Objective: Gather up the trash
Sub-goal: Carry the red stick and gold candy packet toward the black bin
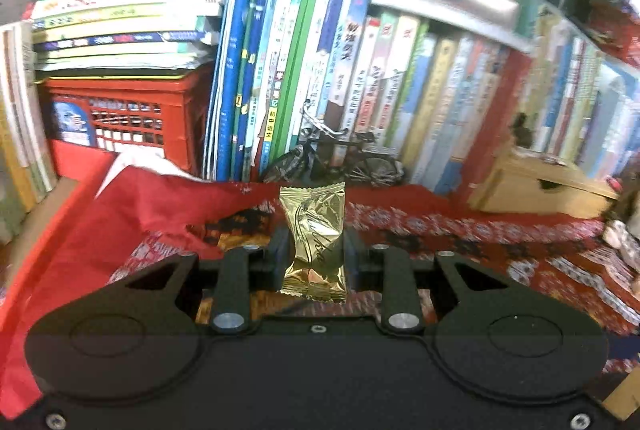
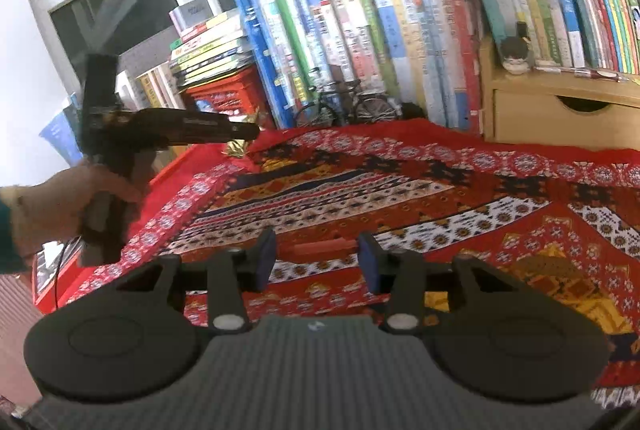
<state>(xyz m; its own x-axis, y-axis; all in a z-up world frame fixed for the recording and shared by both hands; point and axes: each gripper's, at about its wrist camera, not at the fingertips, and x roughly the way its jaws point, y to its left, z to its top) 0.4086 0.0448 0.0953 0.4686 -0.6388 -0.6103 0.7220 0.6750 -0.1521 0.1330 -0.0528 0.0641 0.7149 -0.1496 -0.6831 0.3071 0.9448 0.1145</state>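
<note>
Gold wrapper: the gold foil candy wrapper [image 1: 314, 244] stands upright between the pads of the left hand-held gripper [image 1: 314, 250], pinched at its waist so both crimped ends stick out free; in the right wrist view it shows as a gold scrap [image 2: 239, 145] at that gripper's tip, clear of the cloth at the far left of the desk.
Left hand-held gripper: closed narrow on the wrapper, gripped by a hand [image 2: 60, 201] and tilted down; the mid-body pinch looks chosen to keep the light foil from slipping.
Right hand-held gripper: the right hand-held gripper [image 2: 316, 260] stands part-way open with nothing between its blue pads, hanging over the near middle of the desk, likely kept free for the next piece.
Desk: covered by a red patterned cloth [image 2: 400, 189], bunched up at the far left.
Backdrop: upright books [image 1: 360, 77], a red crate [image 1: 120, 117] under stacked books, a model bicycle [image 1: 332, 153] and a wooden drawer box [image 2: 560, 113] line the far edge.
Bin: no trash container is in view, so where the wrapper must go I cannot tell.
</note>
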